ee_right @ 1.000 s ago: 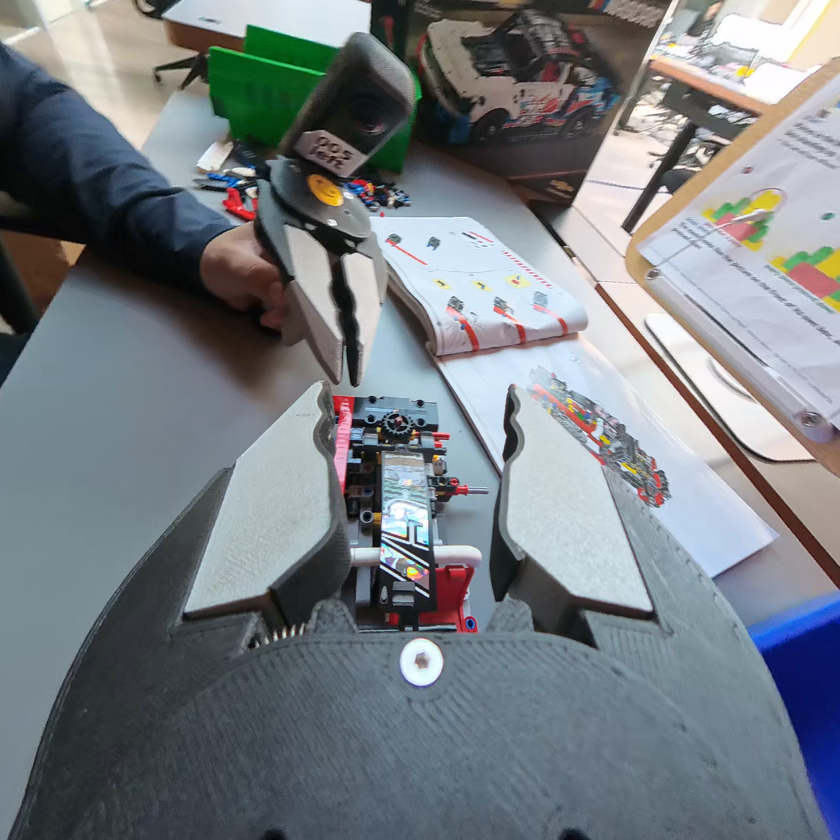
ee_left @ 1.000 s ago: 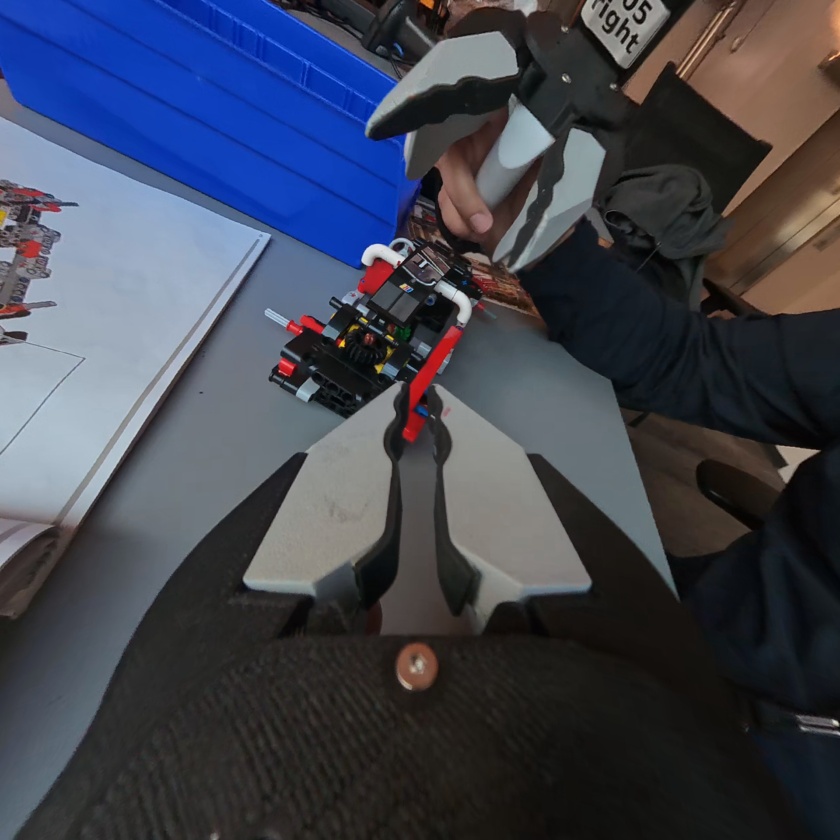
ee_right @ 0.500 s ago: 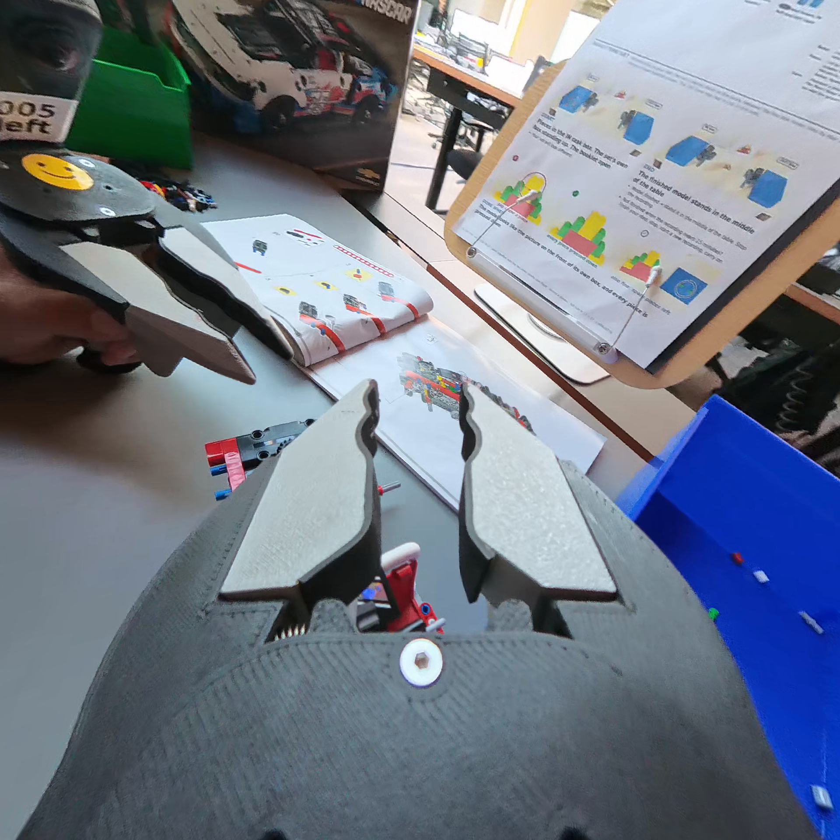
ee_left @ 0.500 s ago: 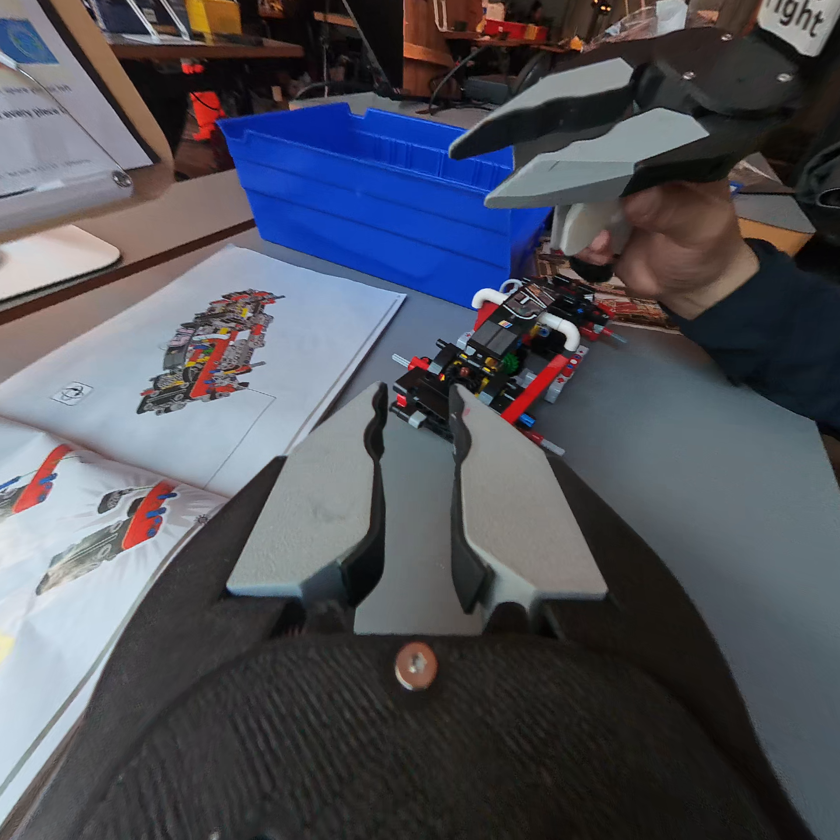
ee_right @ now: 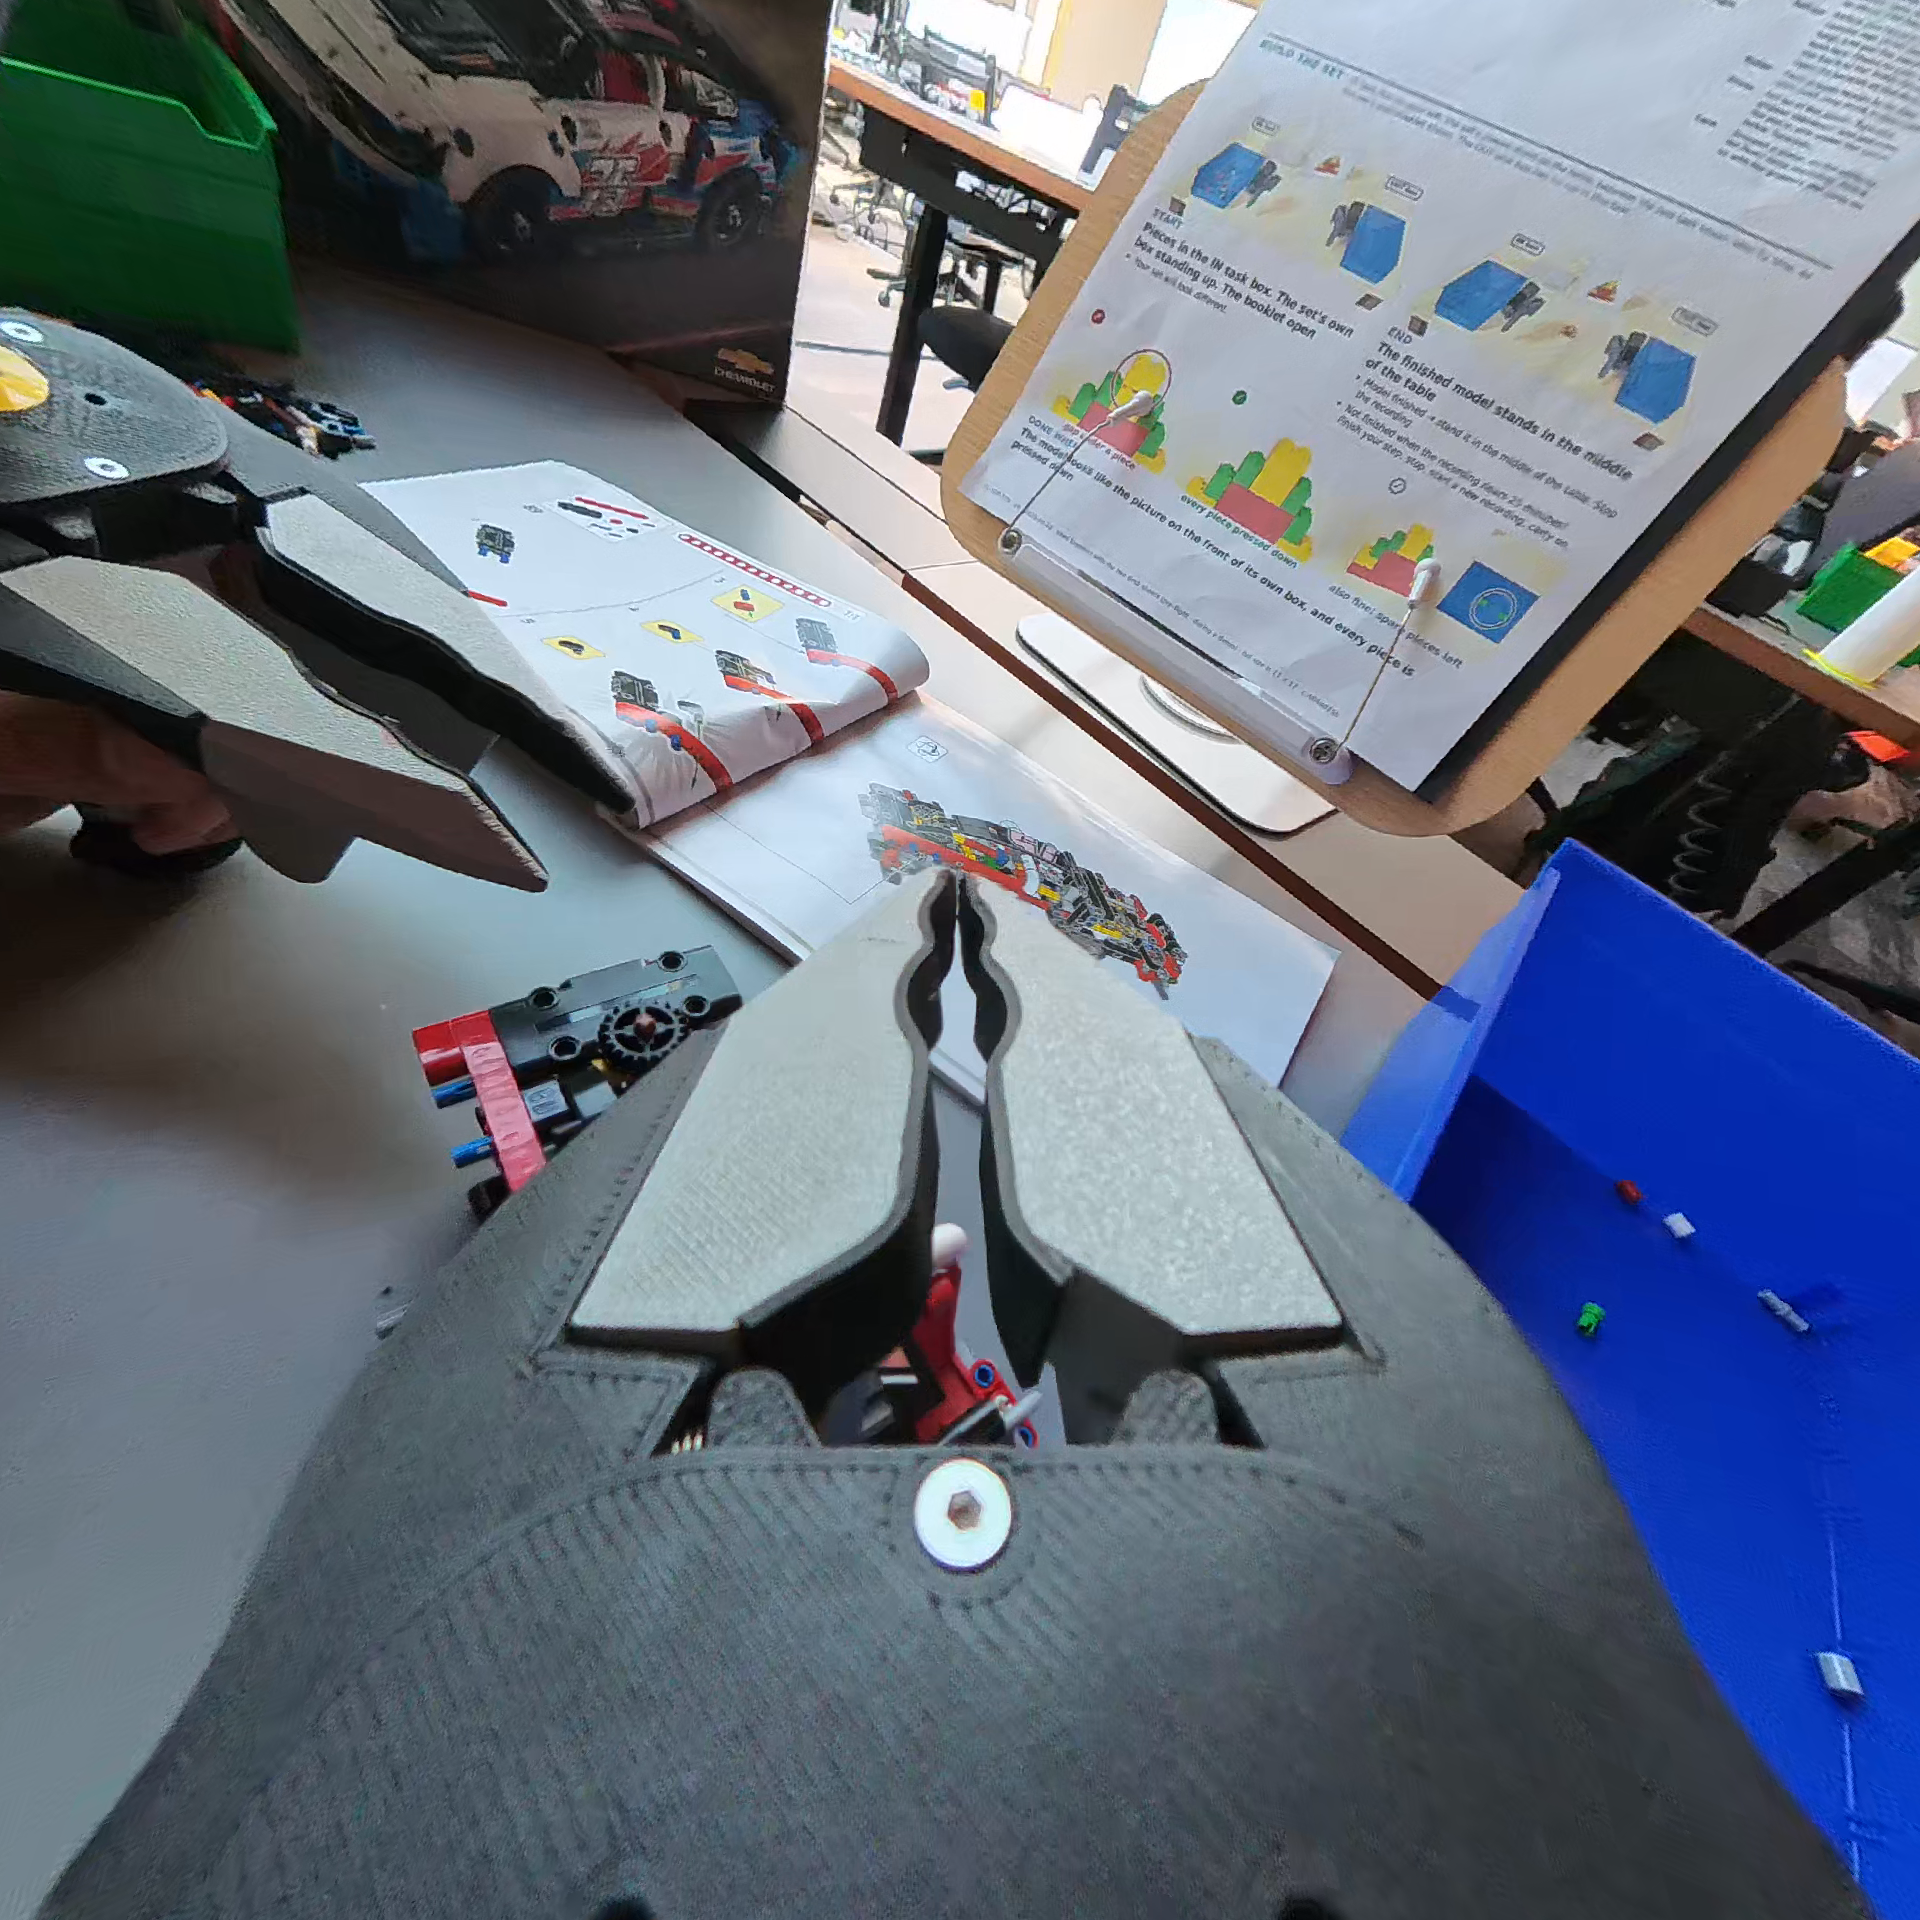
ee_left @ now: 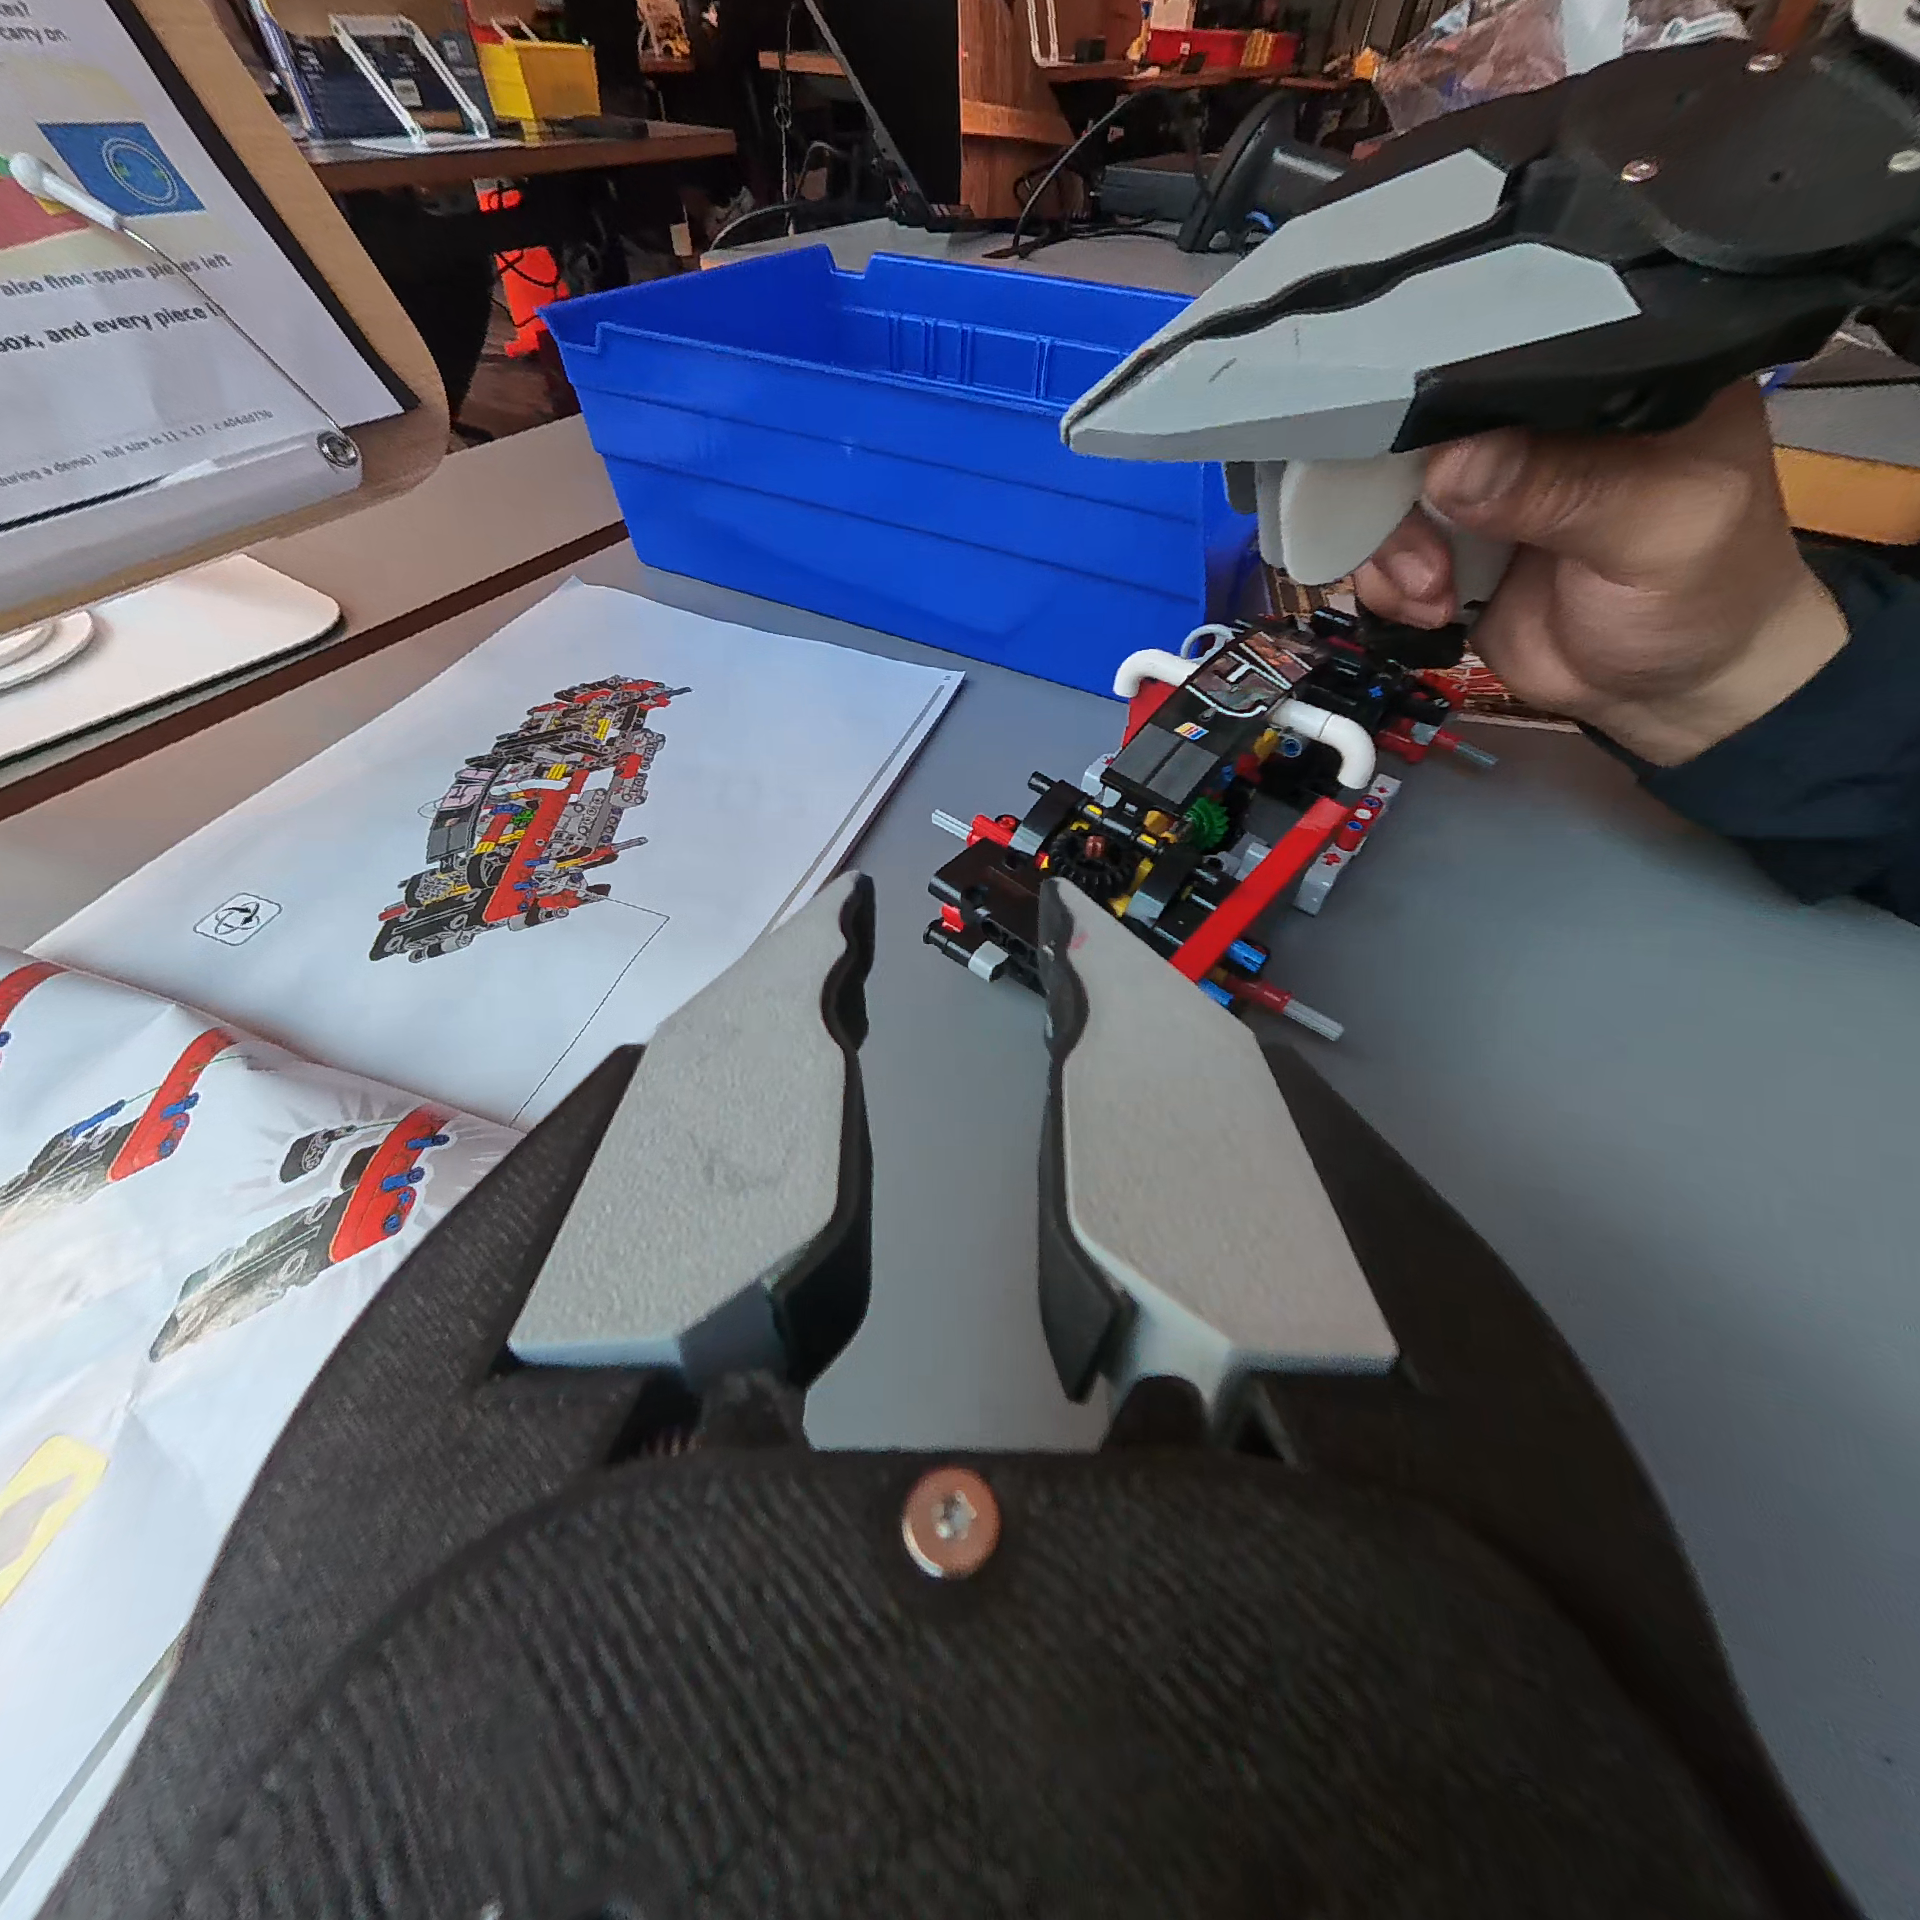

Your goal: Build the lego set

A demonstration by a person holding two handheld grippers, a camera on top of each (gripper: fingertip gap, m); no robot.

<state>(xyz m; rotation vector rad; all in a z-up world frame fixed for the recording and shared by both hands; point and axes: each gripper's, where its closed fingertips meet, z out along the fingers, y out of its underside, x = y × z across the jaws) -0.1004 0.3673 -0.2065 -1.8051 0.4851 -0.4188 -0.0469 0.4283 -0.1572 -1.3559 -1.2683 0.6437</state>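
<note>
Changes since a second ago: left gripper [ee_left: 951,935] drawn back from the red side beam of the model, jaws gone from nearly closed to spread; right gripper [ee_right: 956,894] lifted off the model, jaws gone from wide to pressed together

Item 1: part-built toy car chassis of black, red and grey plastic bricks [ee_left: 1195,821], with white curved tubes and small gears, standing on the grey table [ee_left: 1558,1091]. Lies just beyond the left gripper's fingertips, its near black corner showing past the gap; nothing sits between the pads. In the right wrist view the same model [ee_right: 582,1049] lies below and to the left of that gripper's fingers, part hidden under the gripper body

Item 2: left gripper, grey fingers on black body, jaws parted with bare table between them, holding nothing

Item 3: right gripper, jaws closed tip to tip on air, raised above the table and held by a hand [ee_left: 1621,592] in a dark sleeve. Its tips point over the printed page

Item 4: open white instruction booklet with coloured model pictures [ee_left: 499,831], flat on the table left of the model

Item 5: blue plastic bin [ee_left: 883,468], behind the model, a few small loose pieces inside [ee_right: 1662,1247]

Item 6: printed sheet on a wooden stand [ee_right: 1455,416], beyond the booklet

Item 7: cardboard box with a race car picture [ee_right: 540,156], far end of the table, next to a green plastic bin [ee_right: 135,197]
</note>
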